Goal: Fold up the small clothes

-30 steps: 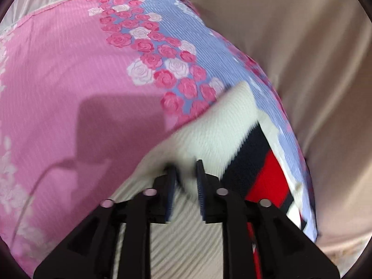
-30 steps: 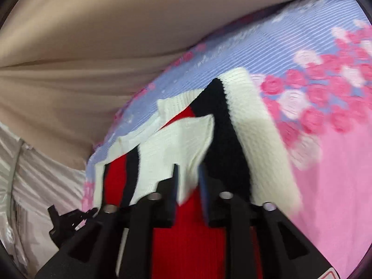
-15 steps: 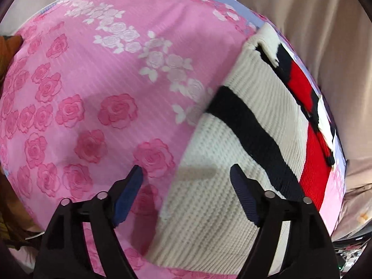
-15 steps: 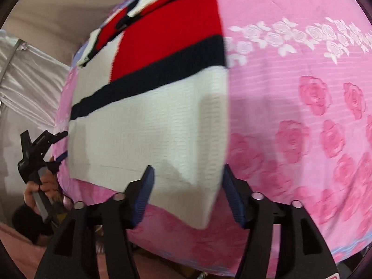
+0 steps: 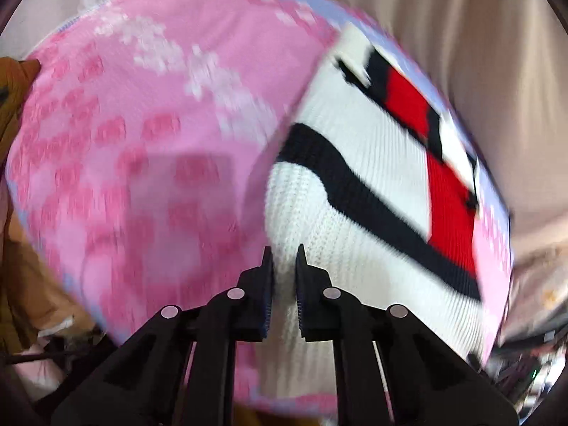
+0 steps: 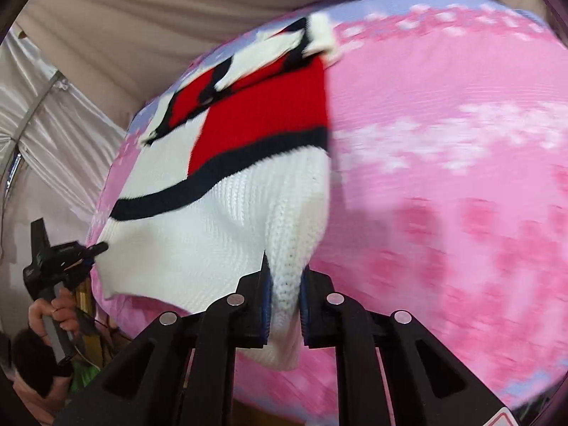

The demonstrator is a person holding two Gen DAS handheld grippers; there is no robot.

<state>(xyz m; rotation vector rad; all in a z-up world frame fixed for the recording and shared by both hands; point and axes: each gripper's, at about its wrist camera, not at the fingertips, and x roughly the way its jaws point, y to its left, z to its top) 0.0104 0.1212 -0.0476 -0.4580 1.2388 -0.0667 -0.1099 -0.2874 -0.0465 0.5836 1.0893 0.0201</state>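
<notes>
A small knit sweater (image 5: 372, 163), white with a black stripe and red blocks, lies on a pink rose-print sheet (image 5: 142, 142). It also shows in the right wrist view (image 6: 220, 191). My left gripper (image 5: 283, 266) is shut on the sweater's near white hem at one corner. My right gripper (image 6: 284, 277) is shut on the other near corner of the white hem, and the cloth bunches up between its jaws. In the right wrist view the left gripper (image 6: 97, 248) shows at the sweater's far corner, held by a hand.
A beige curtain (image 6: 177, 17) hangs behind the sheet, with pale shiny fabric (image 6: 53, 124) at the left. The sheet's near edge (image 5: 106, 312) drops off close to both grippers. A brown cloth (image 5: 10, 106) lies at the far left.
Half a second ago both grippers were open over the sweater's near hem. Both have shut on the hem corners and lifted the cloth a little.
</notes>
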